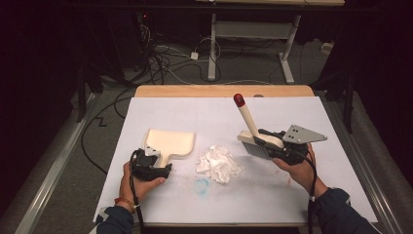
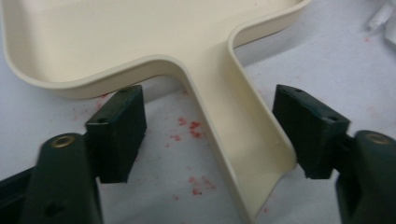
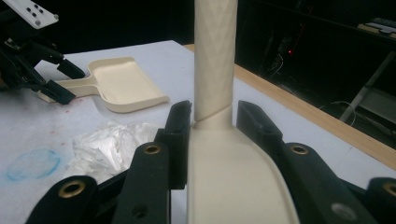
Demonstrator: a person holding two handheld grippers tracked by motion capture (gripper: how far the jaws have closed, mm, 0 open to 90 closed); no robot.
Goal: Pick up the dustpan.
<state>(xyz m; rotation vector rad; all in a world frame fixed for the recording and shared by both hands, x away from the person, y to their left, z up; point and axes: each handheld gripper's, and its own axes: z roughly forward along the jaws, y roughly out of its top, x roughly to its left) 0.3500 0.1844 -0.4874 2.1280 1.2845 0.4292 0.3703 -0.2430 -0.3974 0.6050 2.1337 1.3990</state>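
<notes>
In the high view a cream dustpan [image 1: 170, 141] lies left of centre on the white desk [image 1: 292, 190], its pan toward the top of the frame and its short handle pointing down toward the left hand-held gripper [image 1: 152, 157]. In the left gripper view that gripper's jaws stand wide apart on either side of the dustpan's handle [image 2: 243, 140]; the jaw at the right of the frame is at or almost at the handle's edge, the one at the left stands clear of it, and nothing is clamped. The right hand-held gripper [image 1: 267, 142], at the right of the high view, has closed on a cream brush [image 1: 254, 131], gripping the head where the handle begins; the handle rises toward the upper middle of the frame and ends in a red tip [image 1: 238, 100]. Dark bristles [image 1: 255, 149] show below the head. A heap of crumpled white paper [image 1: 219, 163] lies between the two grippers, with a faint blue ring mark [image 1: 202, 185] on the desk just below it.
</notes>
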